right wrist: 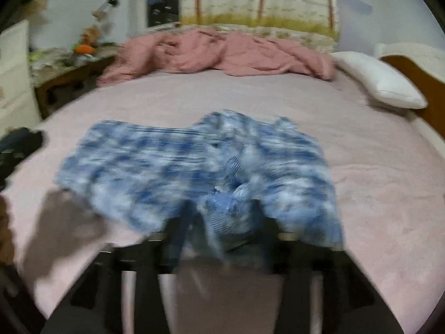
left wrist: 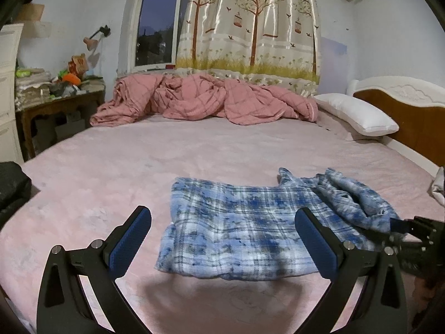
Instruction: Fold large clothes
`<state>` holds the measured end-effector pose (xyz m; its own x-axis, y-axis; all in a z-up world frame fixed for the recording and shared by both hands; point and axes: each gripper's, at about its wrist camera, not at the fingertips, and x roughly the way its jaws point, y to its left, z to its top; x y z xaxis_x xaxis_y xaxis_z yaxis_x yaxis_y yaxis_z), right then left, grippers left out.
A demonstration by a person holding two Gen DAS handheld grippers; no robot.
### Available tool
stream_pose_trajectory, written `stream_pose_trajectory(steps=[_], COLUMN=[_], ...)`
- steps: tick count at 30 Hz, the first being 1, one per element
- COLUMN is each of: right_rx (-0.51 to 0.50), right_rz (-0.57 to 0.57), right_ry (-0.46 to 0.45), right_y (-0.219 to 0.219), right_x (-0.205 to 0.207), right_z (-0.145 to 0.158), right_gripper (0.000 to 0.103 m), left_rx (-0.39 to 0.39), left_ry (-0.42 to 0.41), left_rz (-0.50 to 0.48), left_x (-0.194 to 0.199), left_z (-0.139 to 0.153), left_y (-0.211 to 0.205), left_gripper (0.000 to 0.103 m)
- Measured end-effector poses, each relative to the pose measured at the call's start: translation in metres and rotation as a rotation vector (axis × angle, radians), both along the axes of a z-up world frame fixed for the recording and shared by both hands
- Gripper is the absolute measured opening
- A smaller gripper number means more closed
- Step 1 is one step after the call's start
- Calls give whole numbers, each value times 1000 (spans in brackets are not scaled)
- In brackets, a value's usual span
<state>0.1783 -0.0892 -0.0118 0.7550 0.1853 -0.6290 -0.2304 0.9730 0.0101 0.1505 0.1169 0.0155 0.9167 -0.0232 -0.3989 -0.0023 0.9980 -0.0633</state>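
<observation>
Garment under inspection: one blue plaid shirt (left wrist: 239, 222), lying on the pink bed sheet (left wrist: 111, 172) toward the near edge of the bed, well apart from the crumpled pink quilt (left wrist: 205, 100) at the far side. Relative to that shirt, the white pillow (left wrist: 358, 114) lies beyond it to the right, against the wooden headboard (left wrist: 411, 111); the cluttered side table (left wrist: 58, 94) stands beyond it to the left.

The shirt's left part lies flat; its right part is bunched into a raised fold.

Left gripper (left wrist: 222, 239): jaws wide apart, hovering just above the shirt's near portion, pads clear of the cloth, nothing held.

Right gripper (right wrist: 219, 222): picture heavily blurred. Its jaws stand partly apart with a fold of the shirt between them; whether the pads press on the cloth cannot be told.
</observation>
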Motion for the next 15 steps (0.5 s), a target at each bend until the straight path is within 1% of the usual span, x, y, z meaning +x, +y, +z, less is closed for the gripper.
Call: stream_pose_trajectory(steps=[1, 4, 6, 8, 10, 11, 12, 13, 15], right_rx=[33, 49, 97, 132, 131, 120, 106, 94, 83], right_rz=[27, 30, 5, -45, -129, -166, -214, -240, -262], right_ry=[4, -11, -30, -58, -114, -138, -168, -176, -154], right_y=[-1, -4, -15, -27, -41, -46, -54, -60, -69], right_x=[-5, -15, -17, -19, -21, -20, -21, -21, -16], right_z=[2, 5, 11, 18, 27, 31, 33, 33, 32], right_gripper=[62, 62, 62, 62, 71, 83, 85, 85, 85], left_rx=[-6, 2, 8, 11, 9, 7, 5, 3, 5], left_ry=[0, -5, -7, -7, -6, -4, -4, -3, -2], left_rz=[-2, -2, -2, -2, -3, -6, -4, -2, -8], left_x=[0, -1, -2, -3, -2, -2, -3, -3, -3], left_z=[0, 1, 0, 0, 0, 0, -1, -1, -1], left_y=[0, -3, -4, -5, -5, -5, -4, -5, -4], left_gripper=[102, 102, 102, 102, 102, 102, 102, 102, 102])
